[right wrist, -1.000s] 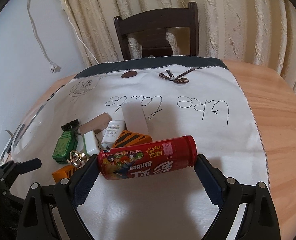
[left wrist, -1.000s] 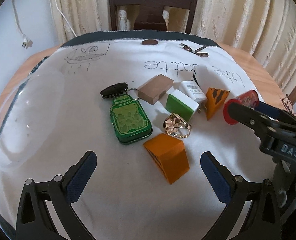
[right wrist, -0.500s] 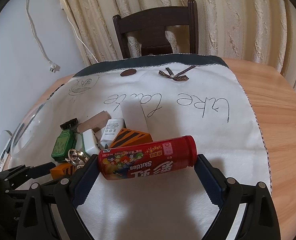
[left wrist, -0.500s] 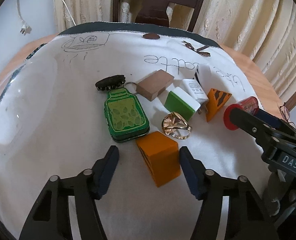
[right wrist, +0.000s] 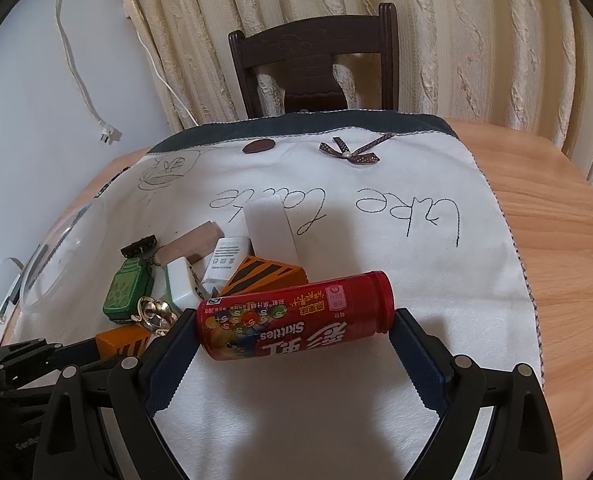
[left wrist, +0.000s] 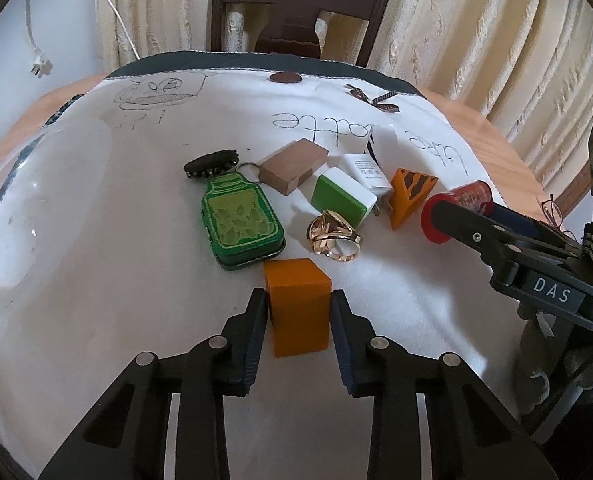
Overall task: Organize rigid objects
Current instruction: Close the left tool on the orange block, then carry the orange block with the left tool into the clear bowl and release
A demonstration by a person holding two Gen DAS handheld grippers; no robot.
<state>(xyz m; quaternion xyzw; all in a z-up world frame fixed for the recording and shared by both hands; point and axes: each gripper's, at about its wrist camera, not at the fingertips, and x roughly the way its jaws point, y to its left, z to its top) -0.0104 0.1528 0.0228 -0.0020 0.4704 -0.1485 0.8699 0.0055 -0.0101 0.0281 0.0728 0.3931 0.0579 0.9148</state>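
Left tongs (left wrist: 298, 320) clamp orange block (left wrist: 298, 300).

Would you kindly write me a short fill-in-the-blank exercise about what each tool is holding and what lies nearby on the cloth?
1. The left tool is closed on an ____ block.
2. The right tool grips a red ____ tube lying sideways.
3. The gold ring lies just in front of the green-and-____ block.
4. The bottle-shaped tin is ____ in colour.

Missing words: orange; Skittles; white; green
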